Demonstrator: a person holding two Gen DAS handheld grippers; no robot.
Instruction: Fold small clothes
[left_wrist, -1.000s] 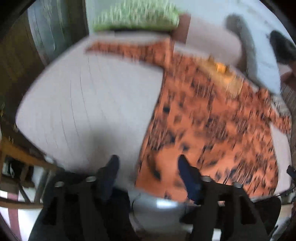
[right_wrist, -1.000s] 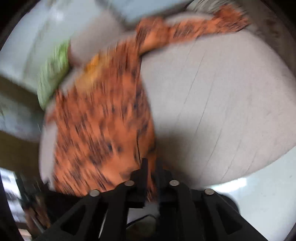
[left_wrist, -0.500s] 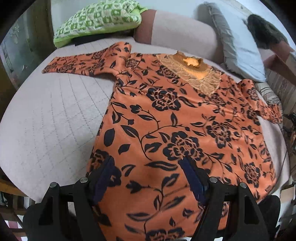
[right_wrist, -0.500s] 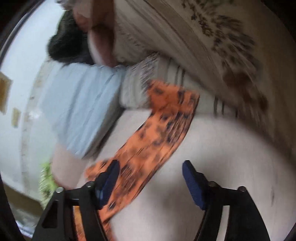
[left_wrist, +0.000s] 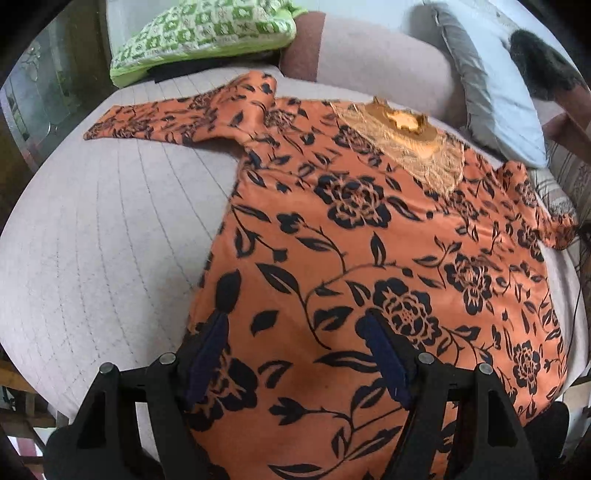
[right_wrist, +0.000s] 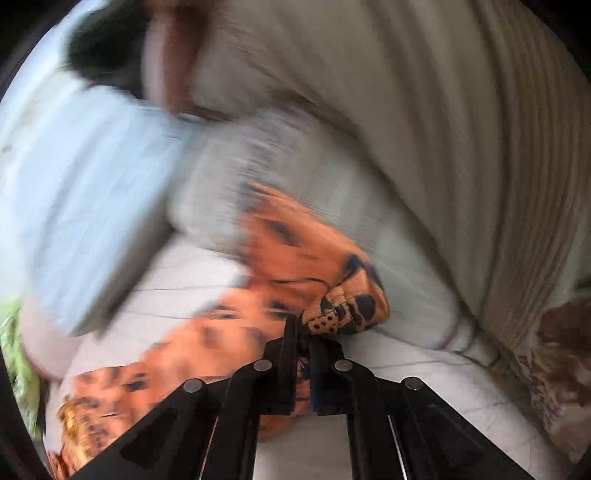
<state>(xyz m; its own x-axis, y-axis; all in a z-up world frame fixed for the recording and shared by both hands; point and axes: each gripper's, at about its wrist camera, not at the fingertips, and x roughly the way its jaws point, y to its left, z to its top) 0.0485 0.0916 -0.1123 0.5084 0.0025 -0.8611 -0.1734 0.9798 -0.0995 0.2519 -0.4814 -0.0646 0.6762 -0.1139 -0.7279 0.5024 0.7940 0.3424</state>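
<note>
An orange top with black flowers (left_wrist: 362, 236) lies spread flat on a pale quilted bed (left_wrist: 103, 229), both sleeves out to the sides and a gold lace yoke (left_wrist: 413, 147) at the neck. My left gripper (left_wrist: 295, 321) hovers open over the lower left part of the top, nothing pinched between its blue pads. In the right wrist view, my right gripper (right_wrist: 303, 328) is shut on the cuff of the orange sleeve (right_wrist: 343, 306), which bunches up just past the fingertips. The picture there is blurred.
A green checked cushion (left_wrist: 207, 33) lies at the head of the bed, a pale blue pillow (left_wrist: 495, 96) and a dark furry thing (left_wrist: 543, 62) to its right. A beige ribbed cover (right_wrist: 461, 129) rises beside the held sleeve. Wooden furniture (left_wrist: 22, 373) stands off the bed's left edge.
My left gripper came in over the top's lower part and stayed open. My right gripper swung from the hem to the far sleeve, opened around it, then shut on the cuff.
</note>
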